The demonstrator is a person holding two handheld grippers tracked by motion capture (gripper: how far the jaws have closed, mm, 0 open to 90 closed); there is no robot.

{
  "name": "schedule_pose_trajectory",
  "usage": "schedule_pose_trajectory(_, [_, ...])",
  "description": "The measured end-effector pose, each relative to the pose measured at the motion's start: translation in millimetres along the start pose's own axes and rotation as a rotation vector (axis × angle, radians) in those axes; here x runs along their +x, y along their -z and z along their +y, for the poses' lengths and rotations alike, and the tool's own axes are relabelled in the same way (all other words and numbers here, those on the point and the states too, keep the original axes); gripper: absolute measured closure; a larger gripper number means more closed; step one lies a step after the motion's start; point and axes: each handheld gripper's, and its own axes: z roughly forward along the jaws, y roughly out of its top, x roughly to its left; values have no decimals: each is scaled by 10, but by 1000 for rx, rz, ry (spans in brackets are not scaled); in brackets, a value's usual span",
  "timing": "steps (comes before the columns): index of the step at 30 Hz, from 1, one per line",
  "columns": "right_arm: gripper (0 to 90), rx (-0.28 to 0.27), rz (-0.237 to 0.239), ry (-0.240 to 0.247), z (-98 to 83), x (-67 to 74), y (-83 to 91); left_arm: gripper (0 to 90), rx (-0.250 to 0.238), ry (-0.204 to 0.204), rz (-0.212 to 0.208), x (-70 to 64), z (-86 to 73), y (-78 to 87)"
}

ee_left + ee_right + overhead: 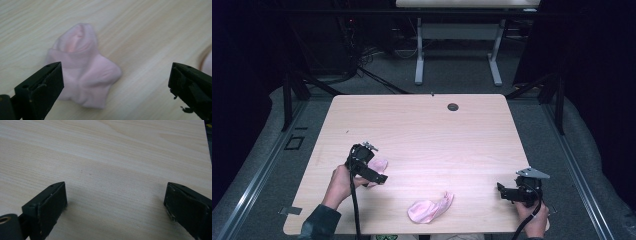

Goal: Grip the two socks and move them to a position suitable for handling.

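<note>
A small pink sock [83, 71] lies crumpled on the wooden table [422, 130], its ribbed cuff folded across it. My left gripper [371, 171] hovers right over it with jaws wide open; the sock [379, 165] sits partly by the left jaw. A second pink sock [429, 207] lies flat near the table's front edge, between both hands; its edge [207, 62] peeks in at the right of the left gripper view. My right gripper [502, 191] rests low at the front right, open, with bare wood between its jaws [115, 202].
A round cable hole [453, 106] sits near the table's far edge. Beyond the table stands a white desk frame [457, 55] with cables on the floor. The right edge of the table [207, 142] is close to the right gripper.
</note>
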Motion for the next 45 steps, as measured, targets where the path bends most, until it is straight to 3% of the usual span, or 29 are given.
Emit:
schedule_pose_trajectory(5, [41, -1, 0, 0, -1, 0, 0, 154, 25, 43, 53, 146, 25, -151])
schedule_pose_trajectory(7, [41, -1, 0, 0, -1, 0, 1, 175, 37, 46, 63, 171, 26, -196])
schedule_pose_trajectory(13, [40, -1, -1, 0, -1, 0, 1, 371, 78, 44, 105, 213, -12, -307])
schedule_pose_trajectory(16, [41, -1, 0, 0, -1, 0, 1, 417, 76, 47, 111, 227, -41, -331])
schedule_pose_trajectory(26, [41, -2, -2, -1, -2, 2, 1, 716, -2, 38, 89, 188, -114, -321])
schedule_pose_trajectory(31, [41, -1, -1, -1, -1, 1, 1, 748, -42, 46, 78, 173, -126, -272])
schedule_pose_trajectory(34, [41, -3, -2, -2, -1, 1, 0, 749, -88, 36, 60, 104, -77, -175])
schedule_pose_trajectory(39, [42, -2, -3, -1, -1, 1, 0, 748, -156, -28, 17, -161, 144, 18])
schedule_pose_trajectory(42, [42, -2, -3, -2, -1, 1, 0, 746, -181, -65, -34, -364, 305, 27])
schedule_pose_trajectory(45, [42, -1, -4, -2, -1, 1, 0, 744, -165, -114, -73, -558, 459, -51])
